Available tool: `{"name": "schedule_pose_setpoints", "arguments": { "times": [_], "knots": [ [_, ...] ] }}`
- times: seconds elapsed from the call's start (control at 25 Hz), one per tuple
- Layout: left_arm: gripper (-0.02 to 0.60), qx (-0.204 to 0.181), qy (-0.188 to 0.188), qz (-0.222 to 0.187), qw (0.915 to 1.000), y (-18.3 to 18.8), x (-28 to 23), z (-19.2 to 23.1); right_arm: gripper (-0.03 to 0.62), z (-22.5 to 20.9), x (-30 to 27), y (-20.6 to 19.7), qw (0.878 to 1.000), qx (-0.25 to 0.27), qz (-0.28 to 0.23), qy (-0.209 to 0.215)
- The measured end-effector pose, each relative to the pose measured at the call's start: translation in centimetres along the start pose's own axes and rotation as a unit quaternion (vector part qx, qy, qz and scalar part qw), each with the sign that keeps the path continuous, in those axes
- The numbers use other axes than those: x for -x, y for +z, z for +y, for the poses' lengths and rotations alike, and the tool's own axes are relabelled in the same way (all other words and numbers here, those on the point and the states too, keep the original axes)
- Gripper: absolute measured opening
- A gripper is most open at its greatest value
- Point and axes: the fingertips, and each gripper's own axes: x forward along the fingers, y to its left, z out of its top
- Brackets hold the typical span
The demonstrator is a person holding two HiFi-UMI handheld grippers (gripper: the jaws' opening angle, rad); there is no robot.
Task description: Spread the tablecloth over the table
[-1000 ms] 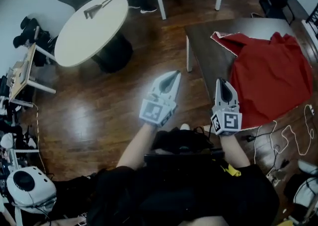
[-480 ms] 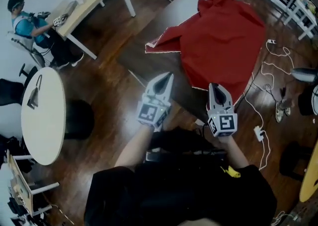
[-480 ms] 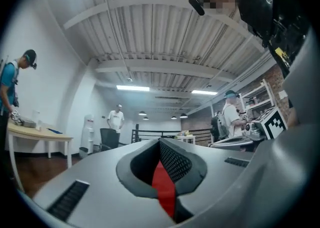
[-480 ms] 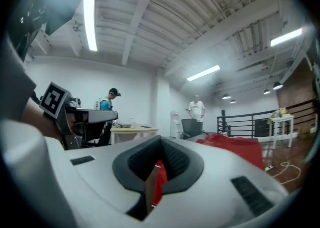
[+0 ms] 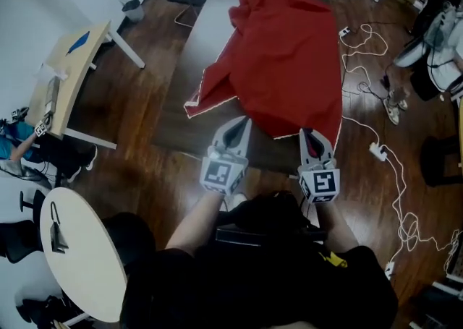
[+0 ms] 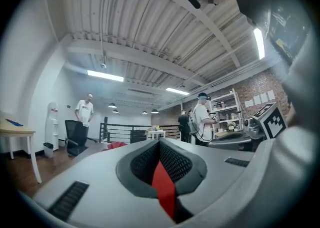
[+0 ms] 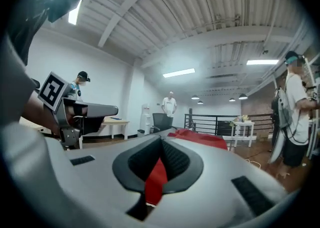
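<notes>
Dark wood floor [image 5: 145, 139] all round, office clutter at the edges. Long dark table [image 5: 202, 38] runs away from you, its near end just ahead of your hands.

Red tablecloth [image 5: 289, 53] lies bunched on the table, covering mostly the right and far part. Left side of the tabletop is bare. One pale-edged corner of the cloth points left near the near end, and its near right edge droops over the table's side.

Your left gripper [image 5: 241, 122] is held level at the near end. Its tip sits at the cloth's near edge in the head view; contact can't be told. Jaws closed together. Its own view shows a thin red strip in the seam between the pads [image 6: 165, 159]; what that strip is can't be told.

Your right gripper [image 5: 308, 134] is beside it, a little apart, tip also at the cloth's near edge. Jaws closed too, with the same narrow red strip in the seam. From this view the heaped cloth [image 7: 200, 138] shows just past the tip.

Marker cube [image 5: 221, 174] on the left gripper and its twin [image 5: 320, 184] on the right face up at the head camera.

Round white table [image 5: 79, 248] stands near left, light wooden desk [image 5: 69, 74] left of the dark table. White cable [image 5: 391, 168] trails over the floor at right. A person in a white shirt [image 7: 170, 104] stands at the far end of the room.
</notes>
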Motion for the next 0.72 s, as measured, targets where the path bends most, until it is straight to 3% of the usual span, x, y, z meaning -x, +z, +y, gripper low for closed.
{"name": "schedule_pose_setpoints", "arguments": {
  "times": [0.16,0.52,0.72],
  "knots": [
    [0.002,-0.005,-0.018,0.025,0.9995,-0.8,-1.1,0.9,0.005,-0.3,-0.8,-1.8,1.000,0.000,0.020,-0.010],
    [0.002,-0.041,0.004,0.072,0.9966,-4.4,-3.6,4.8,0.006,-1.3,-4.2,-6.5,0.996,-0.003,0.083,0.030],
    [0.002,-0.046,-0.005,0.114,0.9924,-7.6,-5.7,7.1,0.006,-0.3,-6.5,-8.9,0.992,-0.021,0.118,0.028]
  ]
}}
